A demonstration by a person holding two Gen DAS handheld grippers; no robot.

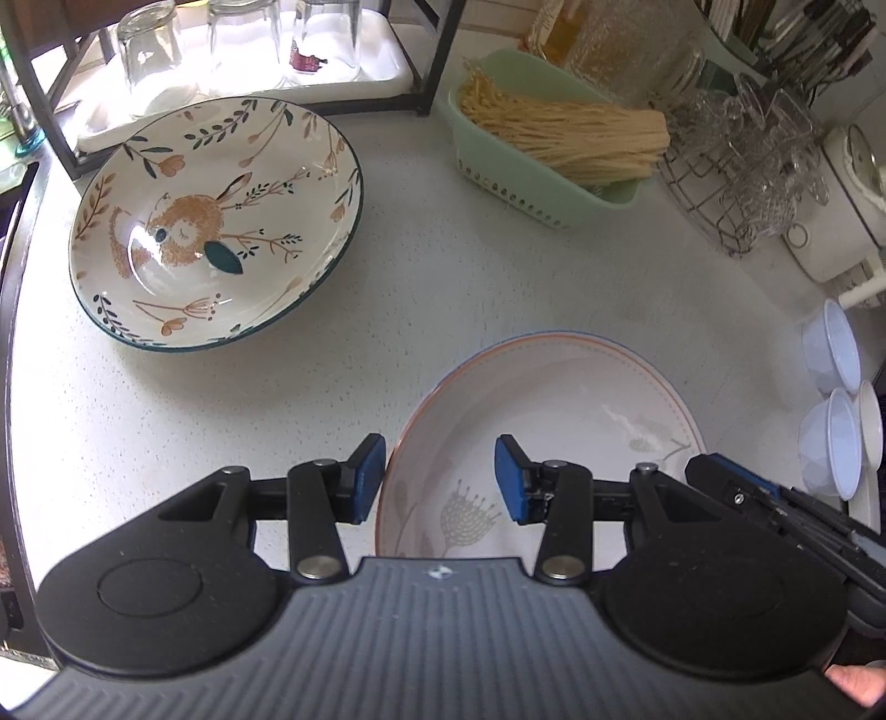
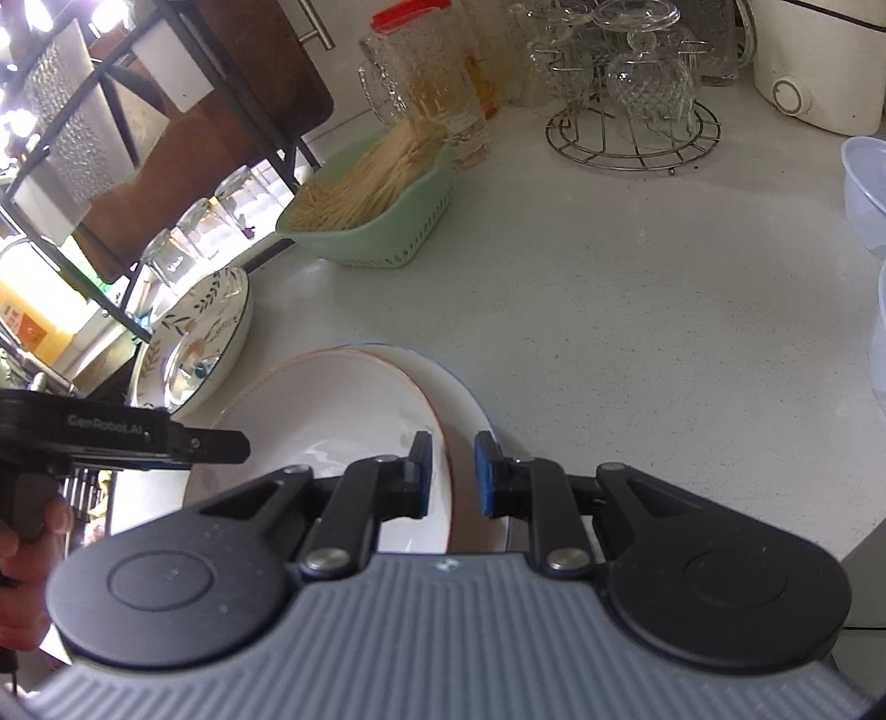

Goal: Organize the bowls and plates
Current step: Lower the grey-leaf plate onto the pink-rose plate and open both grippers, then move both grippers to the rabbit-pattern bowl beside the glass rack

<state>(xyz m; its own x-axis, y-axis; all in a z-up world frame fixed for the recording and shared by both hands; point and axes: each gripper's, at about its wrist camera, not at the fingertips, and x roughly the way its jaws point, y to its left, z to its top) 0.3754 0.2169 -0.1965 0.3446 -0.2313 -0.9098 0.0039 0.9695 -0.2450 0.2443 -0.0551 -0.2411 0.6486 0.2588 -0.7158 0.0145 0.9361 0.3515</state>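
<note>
A white plate with an orange rim and pale plant print lies on a blue-rimmed plate on the counter; the pair also shows in the right wrist view. A rabbit-patterned bowl sits far left, also in the right wrist view. My left gripper is open, its jaws astride the orange-rimmed plate's left edge. My right gripper is open with a narrow gap, its jaws astride the plate's right rim. The lower plate's blue rim shows just beyond it.
A green basket of noodles stands at the back. A wire rack of glassware and a white appliance stand at right. Small white plastic bowls lie at the right edge. A black shelf with upturned glasses is back left.
</note>
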